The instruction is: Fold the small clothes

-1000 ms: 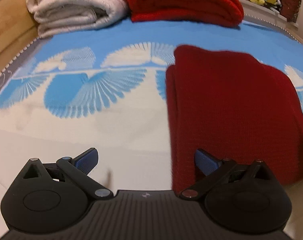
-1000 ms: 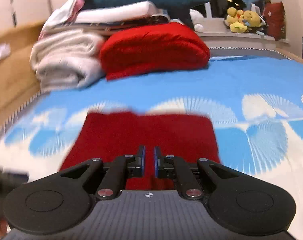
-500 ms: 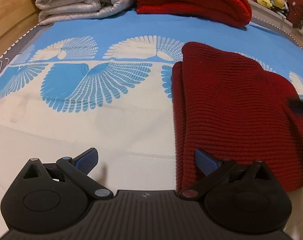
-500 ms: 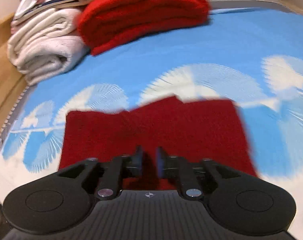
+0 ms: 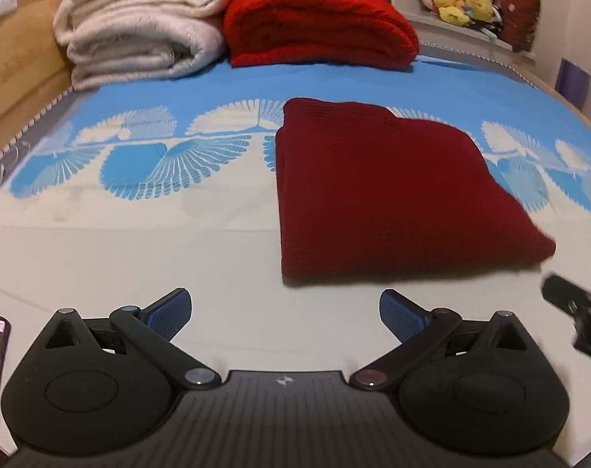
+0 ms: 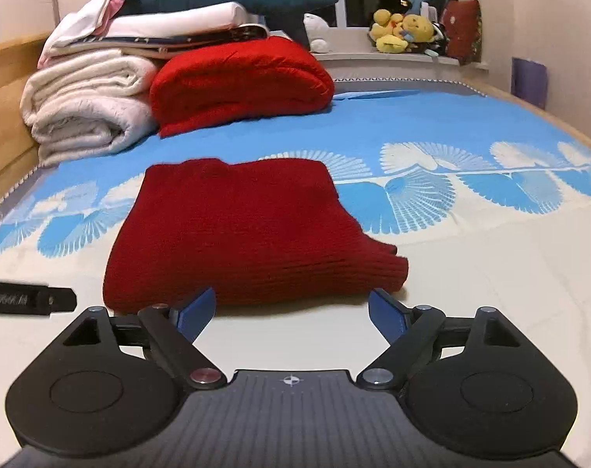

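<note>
Sweater lies folded on the bed, just beyond both my hand-held grippers, left and right, each spread wide, empty. I'd square its uneven near-right corner, pinching gently.

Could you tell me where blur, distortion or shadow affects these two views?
Left wrist view: fisheye bends the bed edges, and the right gripper is smeared at the frame edge. Right wrist view: sharper; the dark red garment casts a thin shadow along its near edge.

bare bedspread before folded sweater.
</note>
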`<control>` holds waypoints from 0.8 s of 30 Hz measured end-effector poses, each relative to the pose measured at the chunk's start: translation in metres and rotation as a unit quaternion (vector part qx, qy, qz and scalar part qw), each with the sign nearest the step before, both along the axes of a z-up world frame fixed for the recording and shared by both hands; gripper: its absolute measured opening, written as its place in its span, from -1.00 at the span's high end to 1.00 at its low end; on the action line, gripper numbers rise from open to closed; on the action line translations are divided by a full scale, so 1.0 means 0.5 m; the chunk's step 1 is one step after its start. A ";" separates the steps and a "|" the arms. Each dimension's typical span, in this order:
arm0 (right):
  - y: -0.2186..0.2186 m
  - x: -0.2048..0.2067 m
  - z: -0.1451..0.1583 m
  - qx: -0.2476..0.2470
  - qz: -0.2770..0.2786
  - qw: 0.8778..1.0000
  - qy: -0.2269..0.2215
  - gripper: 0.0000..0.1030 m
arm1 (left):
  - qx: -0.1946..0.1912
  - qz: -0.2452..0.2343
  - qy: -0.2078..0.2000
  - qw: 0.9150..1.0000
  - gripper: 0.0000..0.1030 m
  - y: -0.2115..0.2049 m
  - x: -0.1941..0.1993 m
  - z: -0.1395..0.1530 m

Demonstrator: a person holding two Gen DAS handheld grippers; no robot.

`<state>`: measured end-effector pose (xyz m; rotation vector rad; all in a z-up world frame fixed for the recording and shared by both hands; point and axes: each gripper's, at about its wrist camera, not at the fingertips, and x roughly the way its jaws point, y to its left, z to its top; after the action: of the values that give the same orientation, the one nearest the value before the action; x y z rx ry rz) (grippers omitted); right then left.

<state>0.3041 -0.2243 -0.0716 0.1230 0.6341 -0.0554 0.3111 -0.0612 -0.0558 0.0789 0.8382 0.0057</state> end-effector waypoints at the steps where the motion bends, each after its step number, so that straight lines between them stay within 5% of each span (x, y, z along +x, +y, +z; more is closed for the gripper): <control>1: 0.003 -0.003 -0.001 -0.004 0.006 1.000 -0.003 -0.68 | 0.005 -0.005 -0.002 1.000 -0.99 -0.006 -0.003 -0.009; 11: 0.011 0.006 -0.007 -0.043 0.012 0.999 -0.006 -0.68 | -0.011 -0.027 0.014 0.999 -0.99 -0.016 0.022 -0.055; 16: 0.012 0.009 -0.015 -0.056 0.022 0.998 0.002 -0.68 | 0.014 -0.009 0.032 0.999 -0.99 -0.011 0.041 -0.070; 24: 0.016 0.017 -0.028 -0.059 0.032 0.998 0.017 -0.68 | -0.019 -0.011 0.026 0.999 -0.99 -0.005 0.041 -0.062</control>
<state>0.3128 -0.2161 -0.0855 -0.0121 0.6671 -0.0333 0.3315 -0.0636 -0.0869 0.0518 0.8893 -0.0333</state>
